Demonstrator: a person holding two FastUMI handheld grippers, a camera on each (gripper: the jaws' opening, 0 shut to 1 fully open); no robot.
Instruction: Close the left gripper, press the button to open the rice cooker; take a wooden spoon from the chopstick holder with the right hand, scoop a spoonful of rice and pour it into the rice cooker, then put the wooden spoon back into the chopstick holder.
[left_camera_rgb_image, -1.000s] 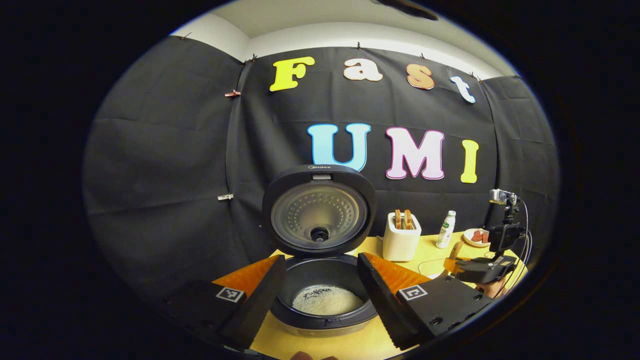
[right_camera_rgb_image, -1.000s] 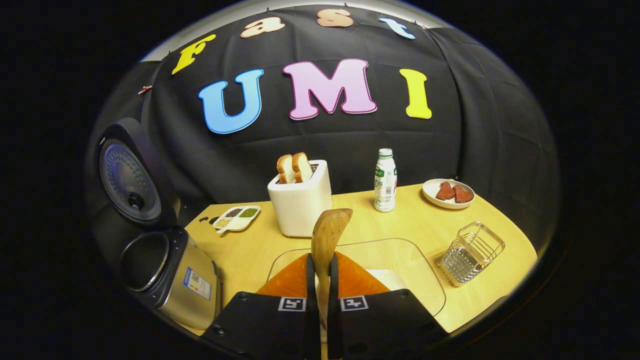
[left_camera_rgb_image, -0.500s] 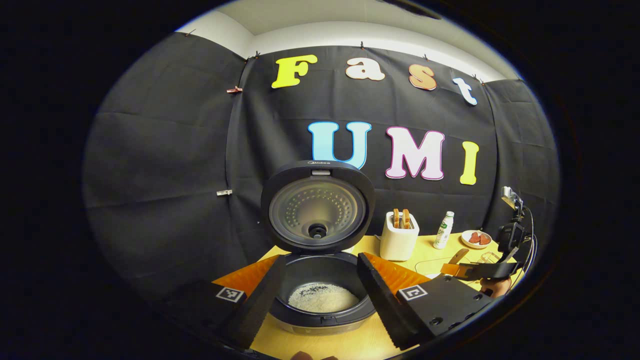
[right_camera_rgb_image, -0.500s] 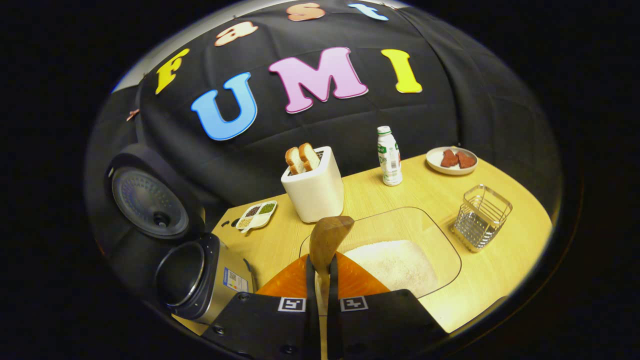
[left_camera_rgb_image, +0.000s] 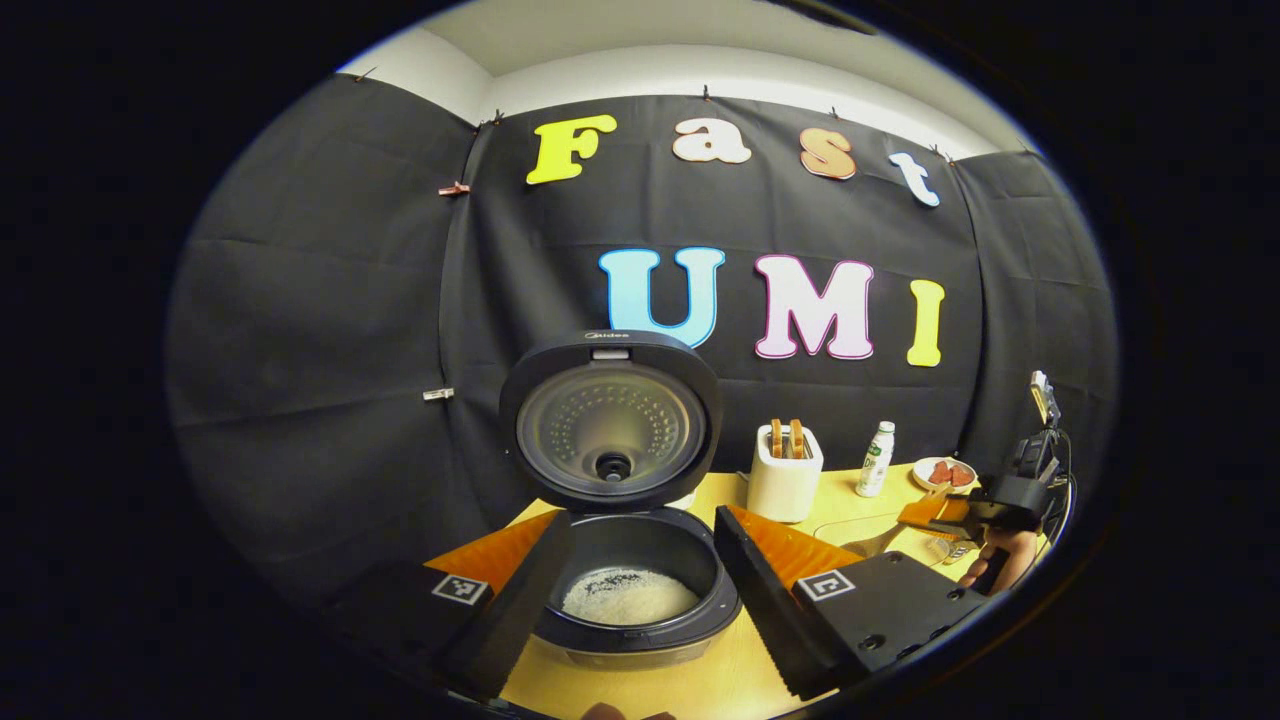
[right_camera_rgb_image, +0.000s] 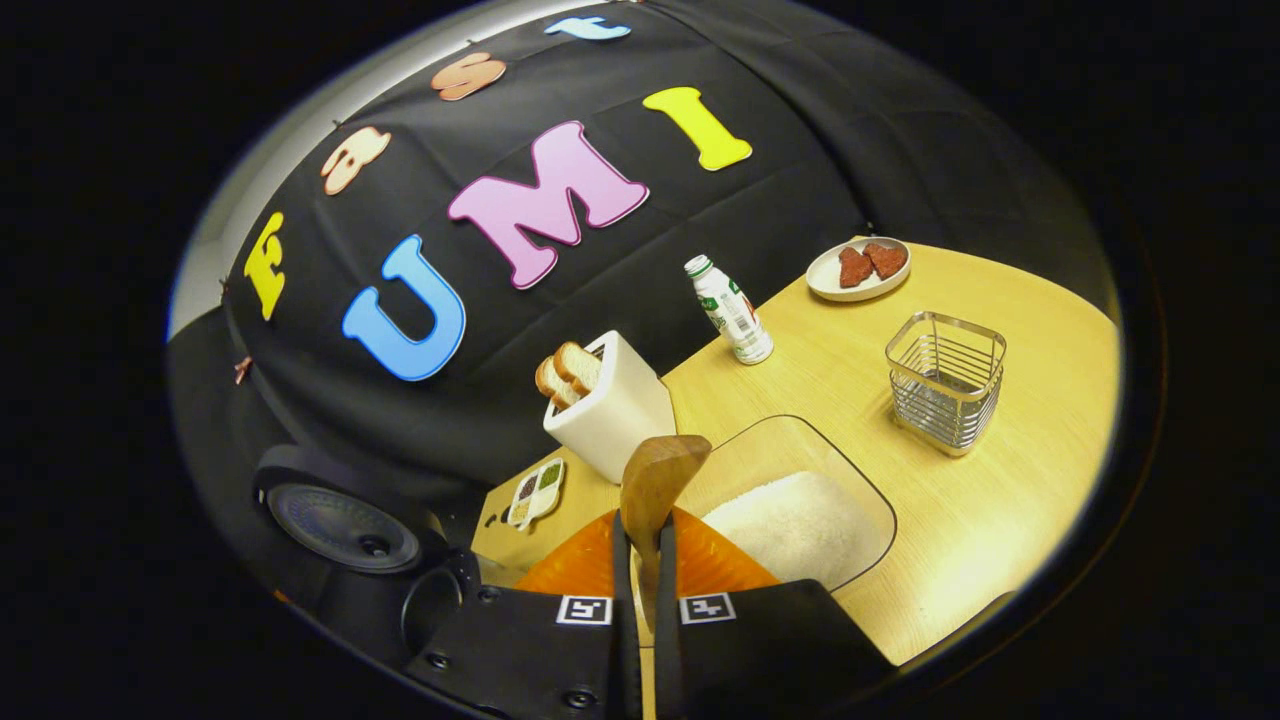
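Rice lies white in the open black round rice cooker (left_camera_rgb_image: 625, 560), framed by the left gripper (left_camera_rgb_image: 633, 590) with fingers spread apart. Right gripper view: right gripper (right_camera_rgb_image: 640, 590) clamps the brown wooden spoon (right_camera_rgb_image: 655, 480), bowl raised over the clear glass dish (right_camera_rgb_image: 860, 490) of rice, silver wire chopstick holder (right_camera_rgb_image: 945, 380) nearby.

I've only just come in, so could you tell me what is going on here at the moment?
A person is working with two handheld grippers. The right gripper is shut on a wooden spoon, held over the glass dish of rice. The left gripper hangs open over the rice cooker, whose lid stands up, with some rice already in the pot. The wire chopstick holder stands nearby.
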